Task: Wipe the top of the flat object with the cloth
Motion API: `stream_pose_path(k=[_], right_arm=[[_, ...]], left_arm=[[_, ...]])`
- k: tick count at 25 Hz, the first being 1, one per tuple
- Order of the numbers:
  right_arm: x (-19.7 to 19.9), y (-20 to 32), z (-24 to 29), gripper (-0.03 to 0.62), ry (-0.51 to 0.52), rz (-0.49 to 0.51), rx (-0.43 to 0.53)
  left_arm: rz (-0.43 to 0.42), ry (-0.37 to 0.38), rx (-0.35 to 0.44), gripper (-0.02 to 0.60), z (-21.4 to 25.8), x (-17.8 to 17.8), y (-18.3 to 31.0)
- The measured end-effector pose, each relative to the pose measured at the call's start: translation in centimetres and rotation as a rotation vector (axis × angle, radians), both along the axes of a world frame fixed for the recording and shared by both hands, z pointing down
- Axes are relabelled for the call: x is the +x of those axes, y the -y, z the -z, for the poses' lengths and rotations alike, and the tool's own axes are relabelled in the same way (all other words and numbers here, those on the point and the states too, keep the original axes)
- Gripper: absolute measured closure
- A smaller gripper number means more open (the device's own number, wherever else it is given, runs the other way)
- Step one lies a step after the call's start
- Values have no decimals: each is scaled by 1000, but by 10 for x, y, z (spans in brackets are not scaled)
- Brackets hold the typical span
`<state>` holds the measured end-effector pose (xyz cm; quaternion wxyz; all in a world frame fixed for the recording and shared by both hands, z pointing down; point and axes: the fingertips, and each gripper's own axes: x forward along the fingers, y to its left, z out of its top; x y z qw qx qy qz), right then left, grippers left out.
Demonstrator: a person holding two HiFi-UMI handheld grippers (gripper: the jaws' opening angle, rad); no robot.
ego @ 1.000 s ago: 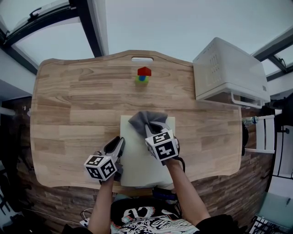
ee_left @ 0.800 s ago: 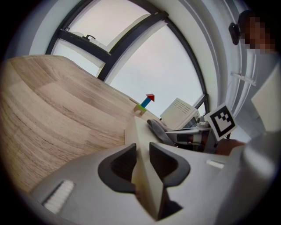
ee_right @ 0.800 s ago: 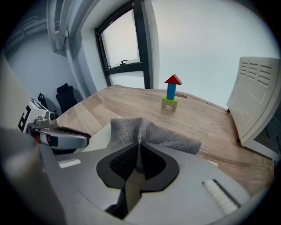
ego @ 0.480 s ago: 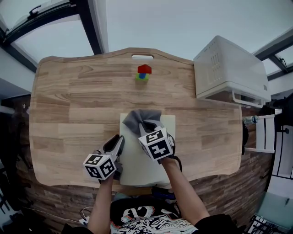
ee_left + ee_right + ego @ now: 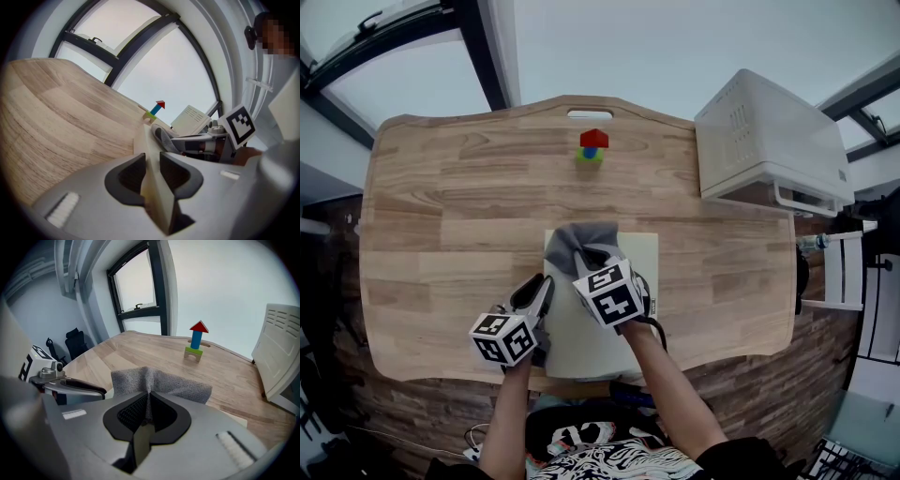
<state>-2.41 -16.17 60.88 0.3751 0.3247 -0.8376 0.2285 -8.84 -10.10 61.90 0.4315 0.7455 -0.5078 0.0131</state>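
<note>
2 grippers share the work: the left gripper [image 5: 540, 292] pinches the near-left edge of the flat board [image 5: 581, 342], which lies at the front of the wooden table [image 5: 441, 216], and the right gripper [image 5: 592, 264] is closed on a bunched fold of the grey cloth [image 5: 574, 240] on the board's far end. That cloth looks soft, light and floppy; the board seems thin, stiff and liable to slide, best steadied by its edge.

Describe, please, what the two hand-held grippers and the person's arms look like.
The left hand-held gripper and right hand-held gripper are grey with black textured pads, each carrying a white cube of black square markers. The forearms are unsleeved.
</note>
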Motion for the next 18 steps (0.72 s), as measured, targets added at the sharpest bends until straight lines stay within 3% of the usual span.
stream_pose_path(k=[18], right_arm=[[-25, -5, 7, 585, 17, 71, -46]], left_arm=[[27, 8, 0, 439, -1, 1, 0]])
